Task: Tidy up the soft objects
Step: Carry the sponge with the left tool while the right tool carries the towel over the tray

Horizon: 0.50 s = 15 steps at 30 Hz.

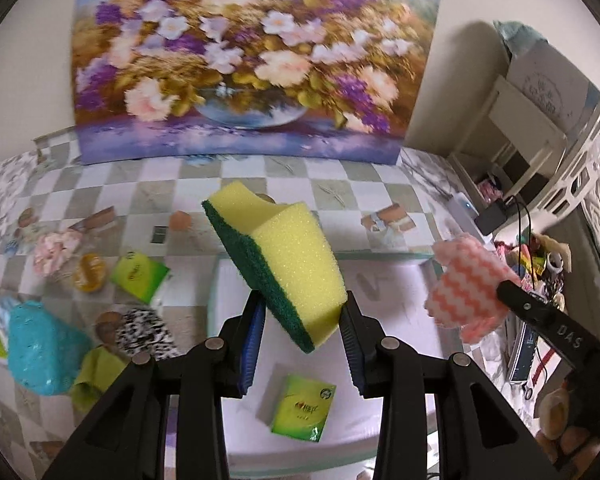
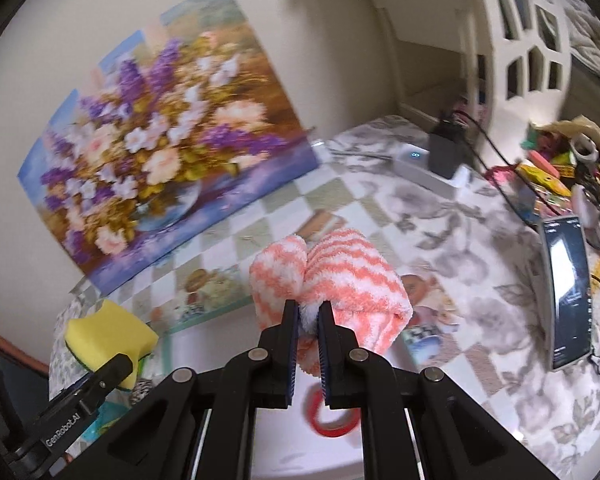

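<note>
Left gripper [image 1: 304, 320] pinches a yellow-green sponge [image 1: 284, 256] by its lower end, sponge tilted, lifted clear above a white tray [image 1: 380, 292]. Right gripper [image 2: 309, 314] has its jaws squeezed nearly together on a bunched pink-and-white striped cloth [image 2: 340, 276], also held up off the surface; seen from the left wrist view it sits off to the right, well apart from the sponge.

Below the left gripper, a green tissue pack [image 1: 304, 410] already lies in the tray, so one item looks sorted. A red tape roll [image 2: 332, 414] sits under the right gripper, partly hidden.

Farther left on the checkered tablecloth [image 1: 340, 184], still loose: a turquoise sponge [image 1: 40, 348], a black-and-white patterned cloth [image 1: 144, 330], a light green cloth [image 1: 94, 374], a second green pack [image 1: 140, 276], plus smaller bits too blurred to name.

My read: early-to-mid task. Two items in the air, neither placed yet; most soft things left of the tray remain to be gathered. Flower painting [image 1: 252, 60] leans against the wall at the back.
</note>
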### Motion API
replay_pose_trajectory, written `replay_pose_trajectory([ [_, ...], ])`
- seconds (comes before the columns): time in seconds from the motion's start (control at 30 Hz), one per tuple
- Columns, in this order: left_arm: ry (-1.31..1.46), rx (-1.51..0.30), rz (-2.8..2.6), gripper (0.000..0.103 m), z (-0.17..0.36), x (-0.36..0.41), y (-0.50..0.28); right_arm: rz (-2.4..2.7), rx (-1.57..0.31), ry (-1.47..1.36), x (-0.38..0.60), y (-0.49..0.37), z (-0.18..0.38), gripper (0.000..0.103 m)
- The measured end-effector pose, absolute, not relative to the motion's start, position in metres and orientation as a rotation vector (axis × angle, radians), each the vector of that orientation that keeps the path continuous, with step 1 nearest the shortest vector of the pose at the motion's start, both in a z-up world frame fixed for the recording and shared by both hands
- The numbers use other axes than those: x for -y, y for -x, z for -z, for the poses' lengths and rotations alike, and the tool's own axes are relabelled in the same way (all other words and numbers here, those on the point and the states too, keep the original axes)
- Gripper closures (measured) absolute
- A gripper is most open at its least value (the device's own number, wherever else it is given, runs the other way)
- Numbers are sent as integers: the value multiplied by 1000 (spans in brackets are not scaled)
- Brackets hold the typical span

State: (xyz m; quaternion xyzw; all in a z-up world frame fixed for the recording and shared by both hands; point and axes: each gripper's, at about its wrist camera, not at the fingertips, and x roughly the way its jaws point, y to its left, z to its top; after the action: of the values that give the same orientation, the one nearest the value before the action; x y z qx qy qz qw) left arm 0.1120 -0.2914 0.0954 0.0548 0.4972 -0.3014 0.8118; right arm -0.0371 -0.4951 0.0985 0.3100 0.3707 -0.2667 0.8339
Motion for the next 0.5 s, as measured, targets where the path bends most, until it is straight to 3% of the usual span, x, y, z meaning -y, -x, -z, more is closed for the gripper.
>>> replay_pose_trajectory([
  [0.5,-297,-1115,613,64,-29,317,-118,542,-913,-645,494,15,-45,93],
])
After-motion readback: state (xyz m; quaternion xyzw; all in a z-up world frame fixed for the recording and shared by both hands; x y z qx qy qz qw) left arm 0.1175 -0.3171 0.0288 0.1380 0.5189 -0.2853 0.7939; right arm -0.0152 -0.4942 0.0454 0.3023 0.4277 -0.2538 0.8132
